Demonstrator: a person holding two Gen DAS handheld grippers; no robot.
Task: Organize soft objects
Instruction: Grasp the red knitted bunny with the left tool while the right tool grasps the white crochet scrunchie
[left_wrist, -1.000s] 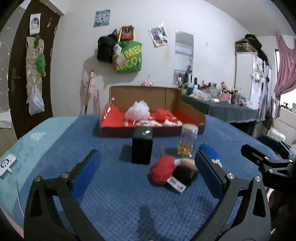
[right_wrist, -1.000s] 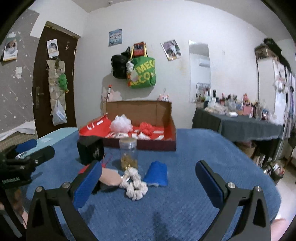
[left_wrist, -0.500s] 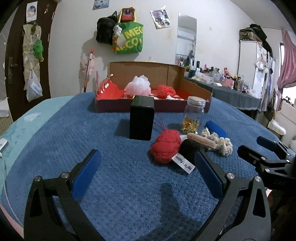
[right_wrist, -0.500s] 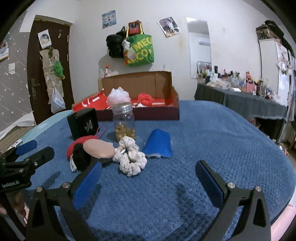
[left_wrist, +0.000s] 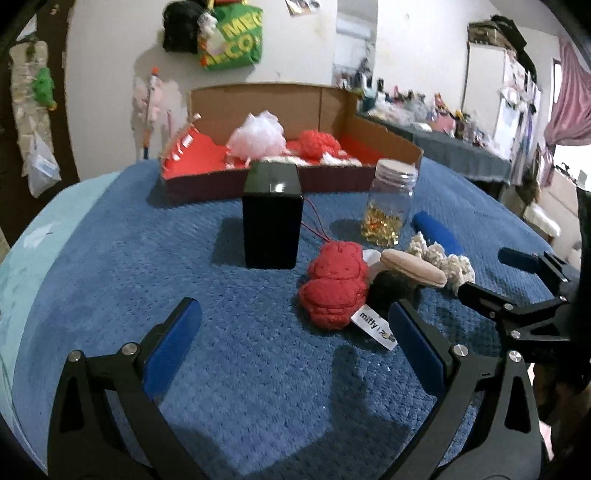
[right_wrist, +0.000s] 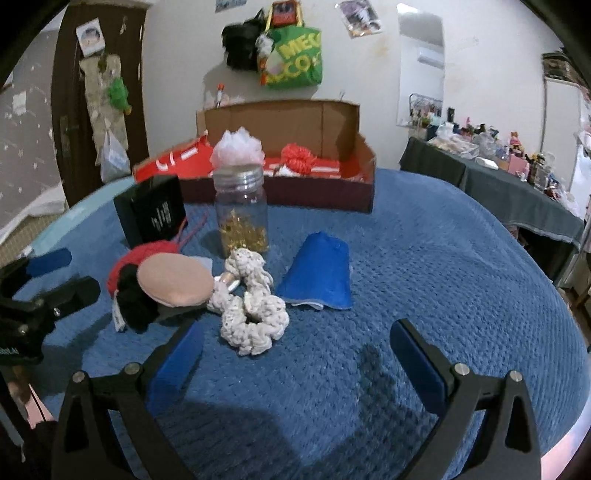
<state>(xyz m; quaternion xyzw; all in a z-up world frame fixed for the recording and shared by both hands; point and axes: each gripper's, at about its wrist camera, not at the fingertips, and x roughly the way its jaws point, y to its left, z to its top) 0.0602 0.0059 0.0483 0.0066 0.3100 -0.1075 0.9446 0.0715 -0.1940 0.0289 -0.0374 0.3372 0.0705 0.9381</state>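
Both grippers empty, fingers spread wide: left gripper (left_wrist: 293, 332) faces red knitted toy (left_wrist: 334, 284), right gripper (right_wrist: 295, 345) faces cream crocheted scrunchie (right_wrist: 253, 317). Both lie on blue blanket (right_wrist: 424, 258), near cardboard box (right_wrist: 295, 147). Descend straddling toy, pinch mid-body; black item beneath, probably plush, may snag.

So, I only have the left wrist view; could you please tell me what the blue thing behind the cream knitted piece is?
Observer: It is a flat, fan-shaped blue fabric piece with a white lower edge.
Operator: Thank you. Is the right claw holding anything?
Observer: No, the right claw is open and empty, and the cream knitted piece lies just ahead of it.
Operator: Does anything join it to the beige pad?
Observer: A small metal clasp shows between it and the beige pad.
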